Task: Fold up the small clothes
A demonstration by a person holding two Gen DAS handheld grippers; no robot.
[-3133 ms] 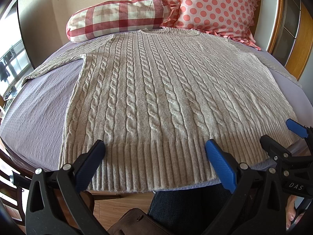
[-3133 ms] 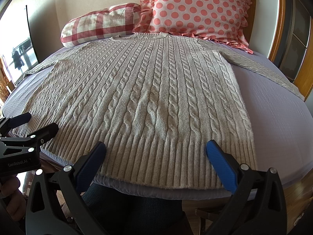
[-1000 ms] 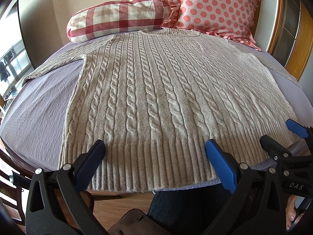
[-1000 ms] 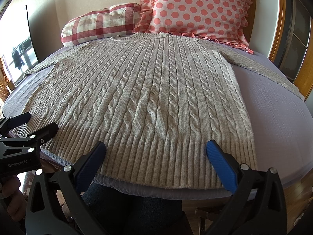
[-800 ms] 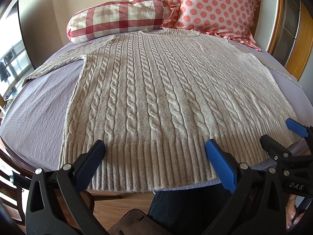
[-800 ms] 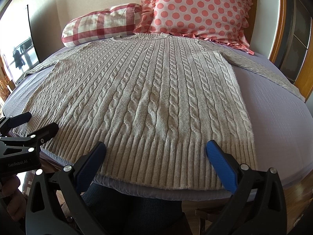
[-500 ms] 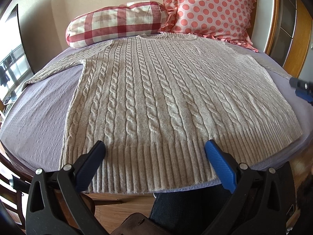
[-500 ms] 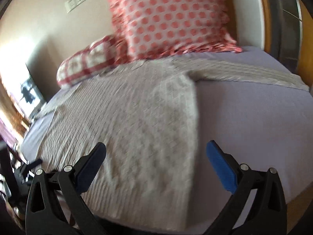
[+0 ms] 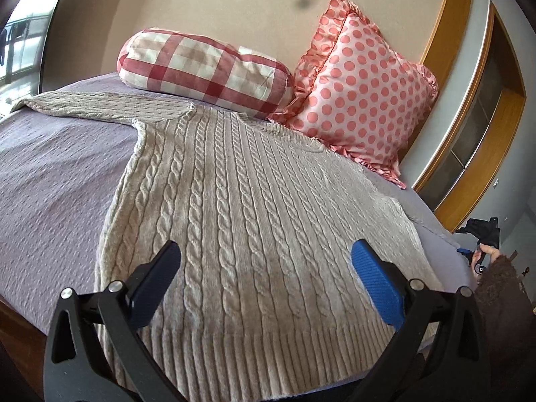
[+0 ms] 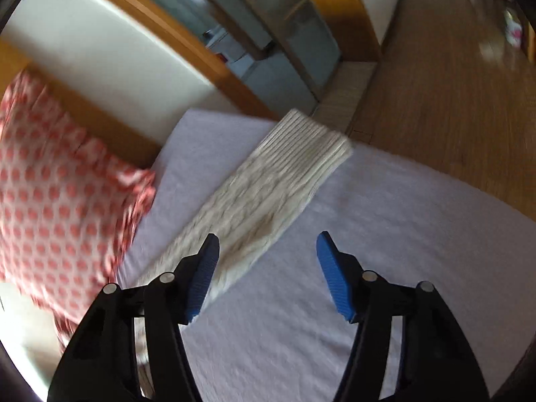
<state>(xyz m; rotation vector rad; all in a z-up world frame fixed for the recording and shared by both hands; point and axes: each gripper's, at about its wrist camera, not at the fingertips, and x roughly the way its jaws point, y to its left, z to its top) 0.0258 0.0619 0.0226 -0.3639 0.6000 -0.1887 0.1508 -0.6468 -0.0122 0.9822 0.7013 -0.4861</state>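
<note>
A beige cable-knit sweater [image 9: 254, 221] lies flat, face up, on a lilac bedspread [image 9: 50, 181], hem toward me, its left sleeve [image 9: 100, 105] stretched out to the left. My left gripper [image 9: 264, 278] is open and empty above the lower body of the sweater. My right gripper [image 10: 268, 268] is open and empty over the right sleeve [image 10: 268, 197], whose ribbed cuff [image 10: 308, 147] points to the bed's edge. The right view is blurred. The right gripper also shows small at the far right of the left wrist view [image 9: 475, 258].
A red checked bolster [image 9: 204, 70] and a pink polka-dot pillow [image 9: 361, 97] lie at the head of the bed; the pillow also shows in the right wrist view [image 10: 60, 181]. A wooden frame [image 10: 207, 63] and wood floor [image 10: 452, 90] lie beyond the bed's right edge.
Both grippers have left the hem. My right gripper swung far right to the right sleeve. My left gripper rose and moved forward and left over the sweater's body. Both stayed open.
</note>
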